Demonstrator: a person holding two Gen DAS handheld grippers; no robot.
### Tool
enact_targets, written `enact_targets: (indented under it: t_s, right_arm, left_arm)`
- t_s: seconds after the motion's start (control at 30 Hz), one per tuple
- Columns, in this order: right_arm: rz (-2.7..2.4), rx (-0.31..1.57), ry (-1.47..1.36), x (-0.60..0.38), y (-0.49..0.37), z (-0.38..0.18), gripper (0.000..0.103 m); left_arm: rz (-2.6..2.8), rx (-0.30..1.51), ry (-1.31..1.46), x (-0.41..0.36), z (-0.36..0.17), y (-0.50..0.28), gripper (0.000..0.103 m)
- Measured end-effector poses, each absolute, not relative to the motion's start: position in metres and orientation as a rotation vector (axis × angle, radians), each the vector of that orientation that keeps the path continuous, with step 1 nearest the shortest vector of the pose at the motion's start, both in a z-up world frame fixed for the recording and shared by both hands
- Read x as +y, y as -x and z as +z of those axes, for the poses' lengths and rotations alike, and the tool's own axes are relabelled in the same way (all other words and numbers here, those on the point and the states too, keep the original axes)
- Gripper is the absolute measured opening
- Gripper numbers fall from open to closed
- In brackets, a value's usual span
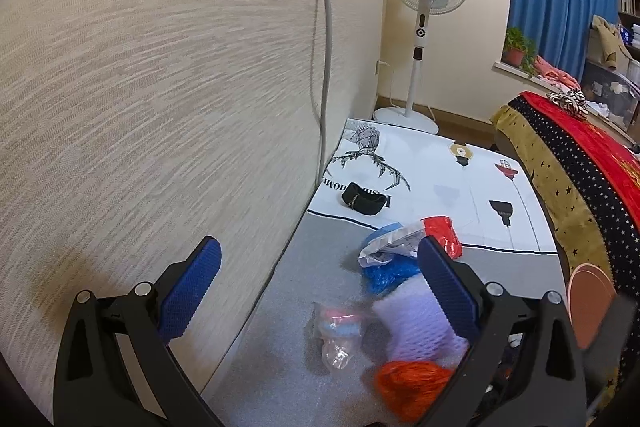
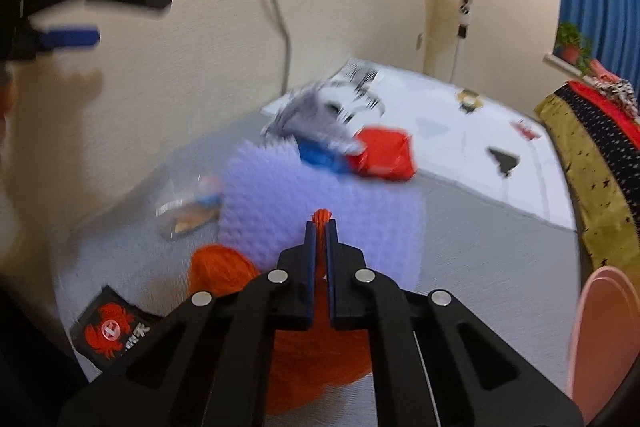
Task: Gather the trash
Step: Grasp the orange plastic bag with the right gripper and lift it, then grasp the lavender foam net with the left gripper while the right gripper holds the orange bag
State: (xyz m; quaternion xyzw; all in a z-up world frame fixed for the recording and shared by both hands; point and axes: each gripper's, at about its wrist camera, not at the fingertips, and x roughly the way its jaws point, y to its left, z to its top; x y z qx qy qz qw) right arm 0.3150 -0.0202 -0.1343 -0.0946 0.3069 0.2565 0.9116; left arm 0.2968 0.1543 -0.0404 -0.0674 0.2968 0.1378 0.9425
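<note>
We held the left gripper [image 1: 316, 263] spread wide and empty above the grey mat [image 1: 280, 327], beside the wall [image 1: 160, 67] that bounds the mat's left edge. Going rightward across the mat, a black packet with a red crab [image 2: 110, 327] lay near its near left corner, then a clear plastic wrapper [image 1: 338, 337], then a lilac foam net sleeve [image 1: 416, 323] near the middle. Behind the sleeve, toward the mat's far edge, sat a blue bag [image 1: 386, 273] under a crumpled grey wrapper [image 1: 390, 241], with a red bag [image 1: 444, 233] just beside them. Our right gripper [image 2: 320, 227] was closed tight on an orange mesh net [image 2: 312, 347], which bunched below it at the mat's near edge. A pink bin [image 2: 600, 339] stood past the right edge.
</note>
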Motion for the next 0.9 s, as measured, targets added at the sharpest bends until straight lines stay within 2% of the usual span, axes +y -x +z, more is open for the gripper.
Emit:
enact_targets:
  t_s: [0.23, 0.63, 0.7, 0.8, 0.9]
  right_arm:
    - [0.425, 0.562, 0.143, -0.066, -0.320, -0.090, 0.004]
    - [0.316, 0.573, 0.122, -0.148, -0.315, -0.076, 0.004]
    - [0.315, 0.575, 0.123, -0.156, -0.313, -0.077, 0.004]
    - [0.312, 0.579, 0.119, -0.165, -0.311, -0.077, 0.004]
    - [0.308, 0.584, 0.112, -0.174, -0.310, -0.078, 0.004]
  left_arm:
    - [0.188, 0.578, 0.127, 0.132, -0.050, -0.299, 0.096]
    - [0.082, 0.556, 0.081, 0.062, -0.099, -0.313, 0.095]
    - [0.051, 0.556, 0.037, 0.047, -0.105, -0.319, 0.087]
    - [0.055, 0.541, -0.010, 0.027, -0.112, -0.327, 0.082]
    - [0.109, 0.517, -0.030, 0.017, -0.117, -0.332, 0.082]
